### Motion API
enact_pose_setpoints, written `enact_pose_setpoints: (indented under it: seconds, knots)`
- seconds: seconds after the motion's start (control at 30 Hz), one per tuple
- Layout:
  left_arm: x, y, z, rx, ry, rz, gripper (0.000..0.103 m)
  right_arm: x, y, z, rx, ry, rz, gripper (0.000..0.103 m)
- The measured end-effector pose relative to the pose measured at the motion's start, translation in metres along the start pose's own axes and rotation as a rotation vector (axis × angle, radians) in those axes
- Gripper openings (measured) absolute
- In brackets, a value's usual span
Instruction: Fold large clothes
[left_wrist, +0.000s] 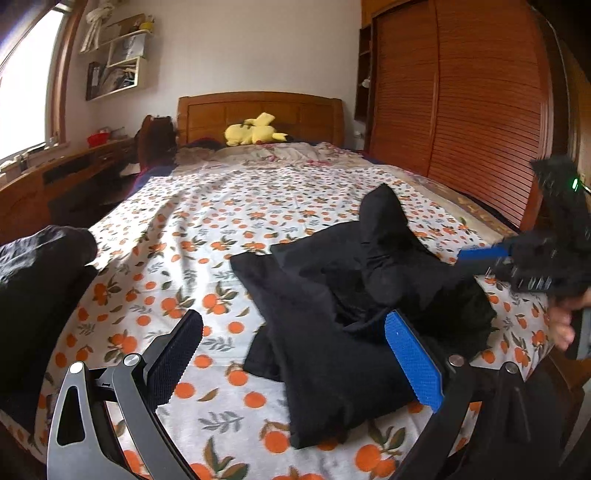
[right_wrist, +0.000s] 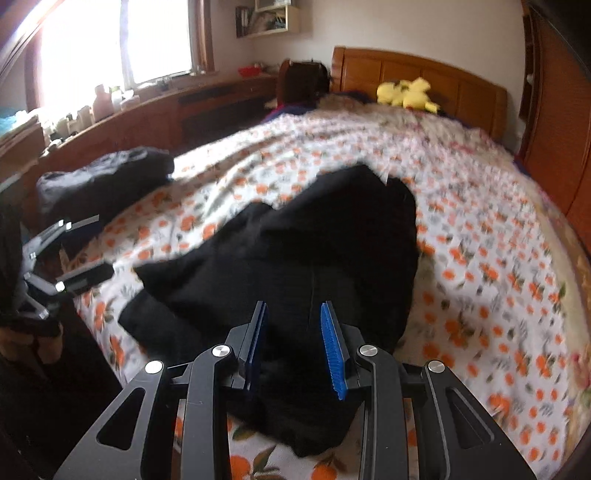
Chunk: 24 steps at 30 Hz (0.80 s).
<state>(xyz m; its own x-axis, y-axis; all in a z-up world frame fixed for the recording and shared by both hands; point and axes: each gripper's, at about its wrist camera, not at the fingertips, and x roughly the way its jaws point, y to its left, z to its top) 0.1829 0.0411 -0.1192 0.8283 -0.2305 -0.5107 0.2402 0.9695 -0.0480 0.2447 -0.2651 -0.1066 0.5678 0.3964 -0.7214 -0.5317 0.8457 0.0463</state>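
Bedspread (left_wrist: 207, 236) open beyond garment (left_wrist: 332, 295).

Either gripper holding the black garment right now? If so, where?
Neither. Left gripper and right gripper both stand open above the black garment, nothing pinched.

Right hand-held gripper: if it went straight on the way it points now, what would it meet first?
Most likely the black garment heaped on the orange-print bedspread. The right hand-held gripper points down at it, jaws apart, nothing between them. Depth is unclear.
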Motion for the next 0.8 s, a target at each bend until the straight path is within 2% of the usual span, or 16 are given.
enact_pose_setpoints:
  seconds: [0.13,0.2,0.37,0.4,0.5,0.6,0.63,0.67,0.8]
  knots:
    - [0.01,-0.013,0.002,0.008,0.017,-0.053,0.1,0.024,0.0,-0.02,0.025,0.06,0.047,0.029]
    - [0.018,-0.02,0.001,0.01,0.035,-0.074,0.096,0.028,-0.001,-0.024,0.042,0.061,0.058,0.029]
    - [0.043,-0.031,-0.003,0.001,0.11,-0.128,0.066,0.025,-0.004,-0.026,0.053,0.052,0.071,0.029]
    - [0.046,-0.033,-0.004,0.003,0.119,-0.14,0.063,0.023,-0.004,-0.026,0.052,0.048,0.07,0.029]
    - [0.051,-0.038,-0.007,0.006,0.135,-0.168,0.048,0.018,-0.004,-0.027,0.054,0.036,0.067,0.029]
    - [0.054,-0.041,-0.008,0.007,0.143,-0.179,0.032,0.011,-0.004,-0.028,0.048,0.023,0.058,0.035]
    - [0.054,-0.042,-0.008,0.007,0.142,-0.184,0.012,0.007,-0.004,-0.028,0.041,0.017,0.051,0.039]
    - [0.052,-0.042,-0.007,0.006,0.144,-0.199,0.008,0.005,-0.003,-0.028,0.036,0.012,0.042,0.04]
    - [0.031,-0.041,0.0,0.01,0.091,-0.224,0.005,-0.002,-0.003,-0.027,0.017,0.003,0.021,0.04]
